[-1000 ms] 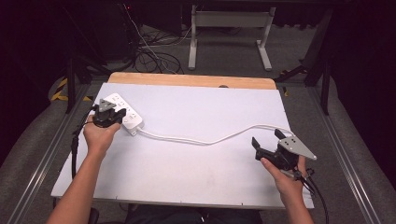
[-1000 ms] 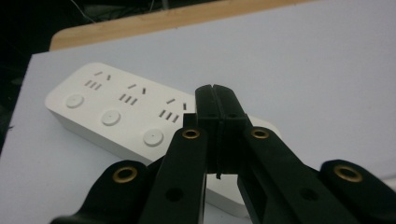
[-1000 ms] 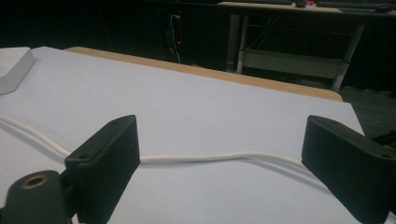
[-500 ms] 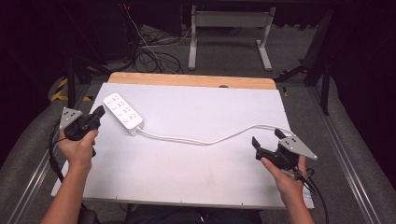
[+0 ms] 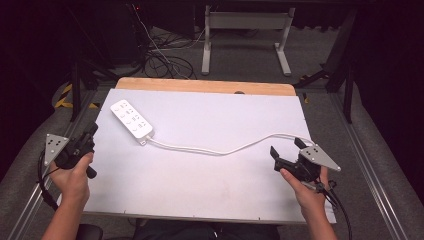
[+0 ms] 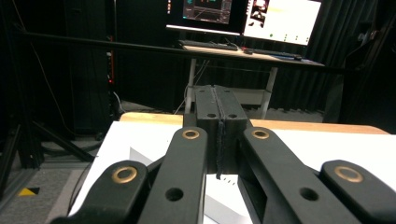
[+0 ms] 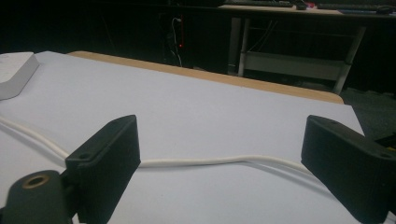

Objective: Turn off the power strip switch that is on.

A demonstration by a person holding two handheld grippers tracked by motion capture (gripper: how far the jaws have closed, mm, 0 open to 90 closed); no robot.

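Power strip (image 5: 131, 119), white, flat on the far-left part of the white tabletop (image 5: 210, 210), long axis running diagonally from far-left toward near-right; its cord (image 5: 215, 150) trails rightward in a loose curve to the right edge. Left tongs (image 5: 86, 141): jaws pressed together, empty, at the left edge, the nearer hand, with the strip ahead and to its right. Right tongs (image 5: 285, 152): jaws wide apart, empty, low beside the cord's far end, well apart from the strip.
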